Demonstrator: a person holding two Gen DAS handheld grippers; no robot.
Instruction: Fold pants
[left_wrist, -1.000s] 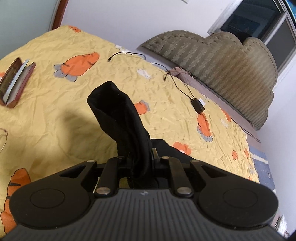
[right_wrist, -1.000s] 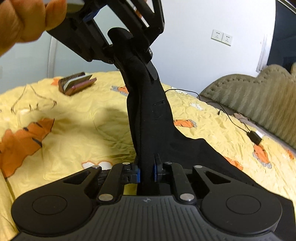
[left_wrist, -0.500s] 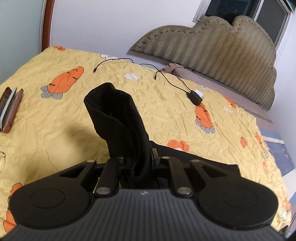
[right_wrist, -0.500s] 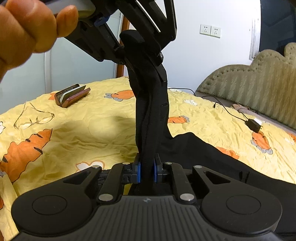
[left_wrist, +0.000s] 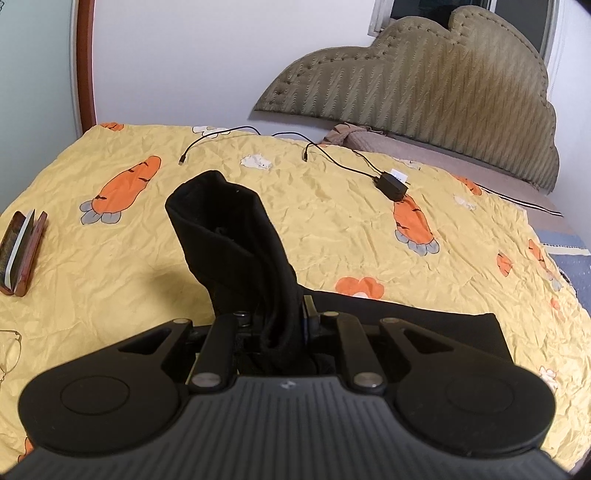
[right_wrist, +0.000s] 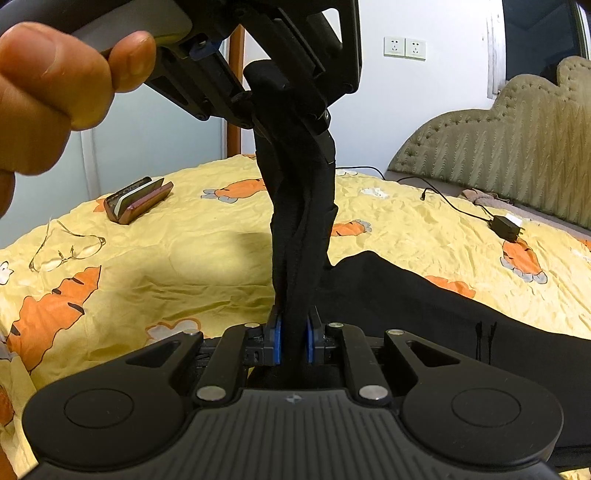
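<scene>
**Black pants held taut between two clamped grippers above the bed**

At nine o'clock in the left wrist view an open glasses case (left_wrist: 20, 254) lies on the yellow carrot-print bedsheet (left_wrist: 332, 221), with wire-rimmed glasses (left_wrist: 9, 350) at the frame's edge below it. At centre, the left gripper (left_wrist: 282, 321) is clamped on a bunched edge of the black pants (left_wrist: 229, 236), which stand up past the fingers towards twelve o'clock. The rest of the garment lies flat on the sheet towards three o'clock. A charger with its cable (left_wrist: 391, 184) rests at one o'clock, near the padded headboard (left_wrist: 424, 85).

In the right wrist view the person's hand (right_wrist: 55, 96) fills ten o'clock, holding the left tool. The right gripper (right_wrist: 293, 339) pinches the same fabric between blue pads (right_wrist: 276, 341); the cloth runs as a twisted strip up to the left gripper at twelve o'clock.

The pants look light, soft and limp: they hang and twist freely and will probably drape wherever unsupported. Holding at the edge, with the two grips spread apart, should keep the fold line straight.

Compared with a second ago, both views have levelled and the flat part of the pants shows more widely. Both grips are unchanged.
</scene>
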